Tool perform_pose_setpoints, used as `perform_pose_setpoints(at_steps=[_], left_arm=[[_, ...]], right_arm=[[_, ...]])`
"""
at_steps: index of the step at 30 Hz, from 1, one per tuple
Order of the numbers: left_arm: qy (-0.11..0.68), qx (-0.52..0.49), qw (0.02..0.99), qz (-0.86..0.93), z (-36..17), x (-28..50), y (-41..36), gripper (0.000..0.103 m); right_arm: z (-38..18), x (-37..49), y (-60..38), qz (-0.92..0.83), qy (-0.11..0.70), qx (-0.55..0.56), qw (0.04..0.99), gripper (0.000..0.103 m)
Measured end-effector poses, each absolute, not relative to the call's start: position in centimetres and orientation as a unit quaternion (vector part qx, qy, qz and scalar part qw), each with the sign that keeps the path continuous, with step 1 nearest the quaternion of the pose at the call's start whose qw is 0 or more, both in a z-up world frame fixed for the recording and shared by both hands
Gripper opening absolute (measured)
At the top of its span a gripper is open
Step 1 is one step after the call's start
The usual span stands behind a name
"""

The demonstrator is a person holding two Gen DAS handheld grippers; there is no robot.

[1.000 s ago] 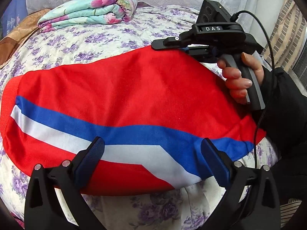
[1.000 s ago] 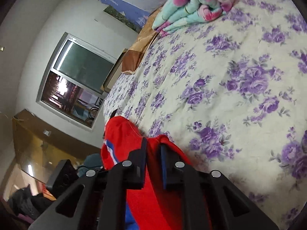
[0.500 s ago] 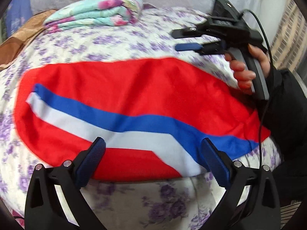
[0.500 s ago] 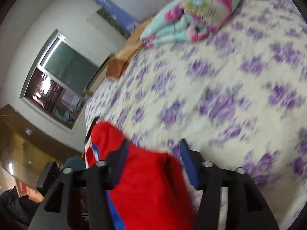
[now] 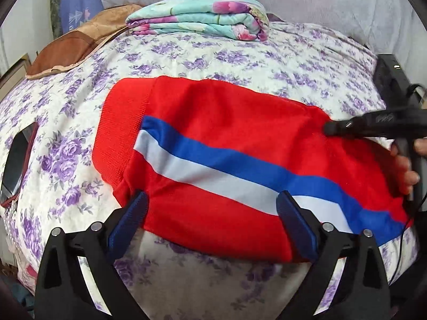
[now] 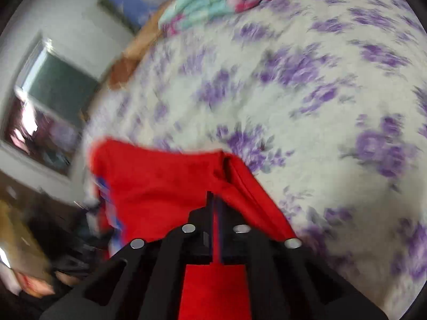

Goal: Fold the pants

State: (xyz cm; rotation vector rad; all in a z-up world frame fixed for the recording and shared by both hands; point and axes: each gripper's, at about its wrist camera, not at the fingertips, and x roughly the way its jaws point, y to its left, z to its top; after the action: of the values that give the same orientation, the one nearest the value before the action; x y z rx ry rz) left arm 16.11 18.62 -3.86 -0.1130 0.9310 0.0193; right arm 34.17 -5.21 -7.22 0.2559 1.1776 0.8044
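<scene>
The red pants (image 5: 226, 133) with a blue and a white stripe lie folded across the flowered bedsheet (image 5: 240, 58). My left gripper (image 5: 213, 213) is open and empty, its blue pads astride the pants' near edge. My right gripper (image 5: 328, 129) comes in from the right over the pants' right end. In the right wrist view the right gripper (image 6: 216, 202) has its jaws together over the red pants (image 6: 160, 181), with no cloth seen between them.
A folded flowered quilt (image 5: 202, 21) lies at the back of the bed. A brown pillow (image 5: 74, 48) sits at the back left. A dark phone-like slab (image 5: 16, 160) lies at the left edge. A black box (image 5: 392, 77) sits at the right.
The right gripper let go of the pants' top edge, opened, then closed again, and dropped lower to the right end. The left gripper drew back and swung left.
</scene>
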Motion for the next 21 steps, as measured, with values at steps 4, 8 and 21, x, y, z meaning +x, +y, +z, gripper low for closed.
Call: perform_pose_setpoints(at_steps=[4,8,21], left_arm=[[0.436,-0.074,0.897,-0.006,-2.4,15.3,18.2,0.095],[0.408,-0.080,0.907,-0.073,-0.6,14.5,15.3,0.095],[0.440,-0.031,0.870,-0.219,-2.9,14.5,1.9,0.095]], right_arm=[[0.0,28.2,-11.0,0.377,0.427,0.143,0.810,0.055],[3.2,19.1,-22.0,0.277,0.334,0.183,0.882,0.058],[-6.5,6.0,-36.9,0.060,0.315,0.361,0.876,0.073]])
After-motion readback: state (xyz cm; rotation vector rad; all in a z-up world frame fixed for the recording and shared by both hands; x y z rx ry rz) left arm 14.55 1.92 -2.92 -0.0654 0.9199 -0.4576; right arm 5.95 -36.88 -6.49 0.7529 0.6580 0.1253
